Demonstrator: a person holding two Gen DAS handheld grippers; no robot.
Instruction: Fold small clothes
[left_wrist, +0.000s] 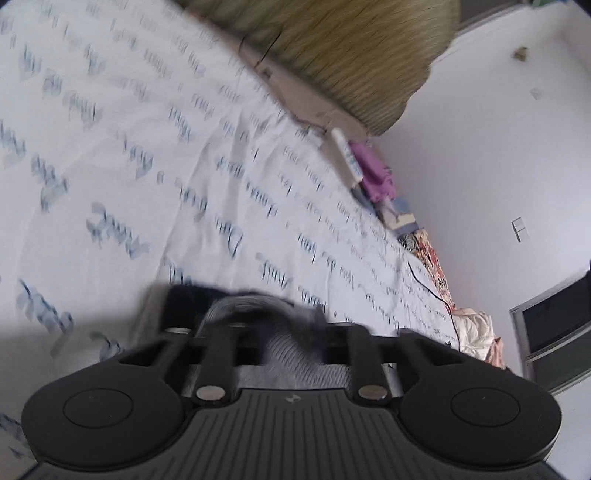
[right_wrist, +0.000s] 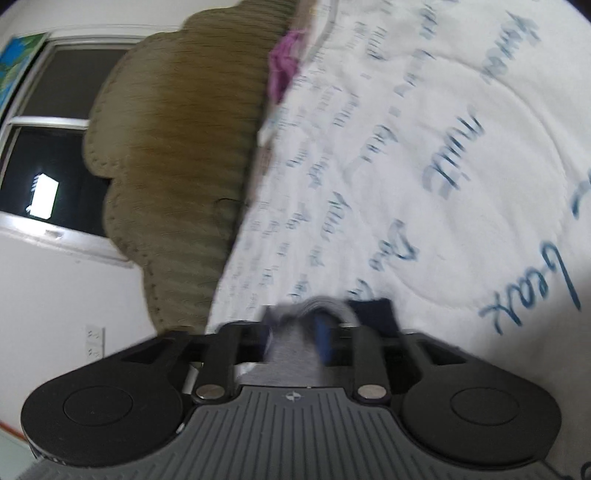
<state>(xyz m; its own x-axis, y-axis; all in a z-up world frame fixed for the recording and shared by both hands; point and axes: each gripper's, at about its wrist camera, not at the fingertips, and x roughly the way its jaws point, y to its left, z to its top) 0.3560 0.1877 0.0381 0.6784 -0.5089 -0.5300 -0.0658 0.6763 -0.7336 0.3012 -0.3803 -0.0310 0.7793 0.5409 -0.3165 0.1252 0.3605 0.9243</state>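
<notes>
Both views blurred. My left gripper has grey ribbed cloth bunched between its fingers; can't tell if the pads press it or stand off. Right gripper likewise, grey cloth with a blue edge between fingers, grip unclear. Sheet ahead is bare and wide. Headboard and purple item line the bed's far edge.

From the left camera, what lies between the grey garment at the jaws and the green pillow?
Only bare printed bedsheet, wrinkled, between the grey garment and green pillow; the left wrist view shows it.
</notes>
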